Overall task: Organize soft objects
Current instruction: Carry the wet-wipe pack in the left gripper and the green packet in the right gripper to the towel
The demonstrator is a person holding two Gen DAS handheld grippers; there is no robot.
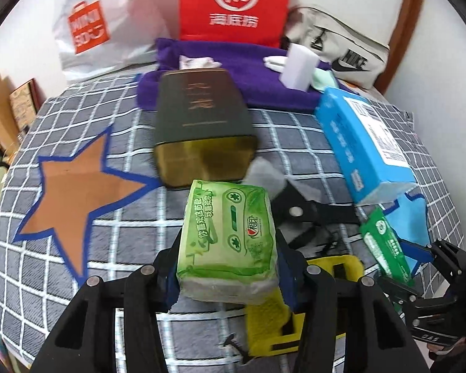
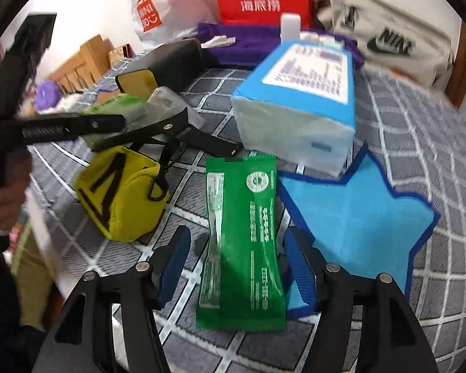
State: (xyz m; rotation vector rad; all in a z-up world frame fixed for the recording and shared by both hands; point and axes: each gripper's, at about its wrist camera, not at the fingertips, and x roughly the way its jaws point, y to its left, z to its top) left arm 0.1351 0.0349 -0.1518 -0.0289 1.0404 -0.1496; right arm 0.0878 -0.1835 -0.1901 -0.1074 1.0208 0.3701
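While the left gripper [image 1: 228, 267] clamps its fingers on the light-green plastic tissue pack [image 1: 228, 242], lifted above the grey checked bedspread [image 1: 133, 245] for sorting, the right gripper [image 2: 237, 275] spreads its fingers around the flat dark-green sachet [image 2: 242, 242], seemingly for pickup.

The light green tissue pack [image 1: 230, 236] is wrapped in thin, glossy plastic film that crinkles at its end, and the dark green sachet [image 2: 242, 242] has a smoother, shinier film with serrated ends. The blue tissue pack [image 2: 307, 99] wears slick plastic with a matt paper label. The checked bed cover [image 1: 133, 161] is soft, matt cloth; the purple towel [image 1: 233, 74] looks fluffy. The dark tin [image 1: 202, 130] seems to be satin-painted metal, though blur makes that uncertain. The yellow pouch [image 2: 121, 199] is matt woven fabric.
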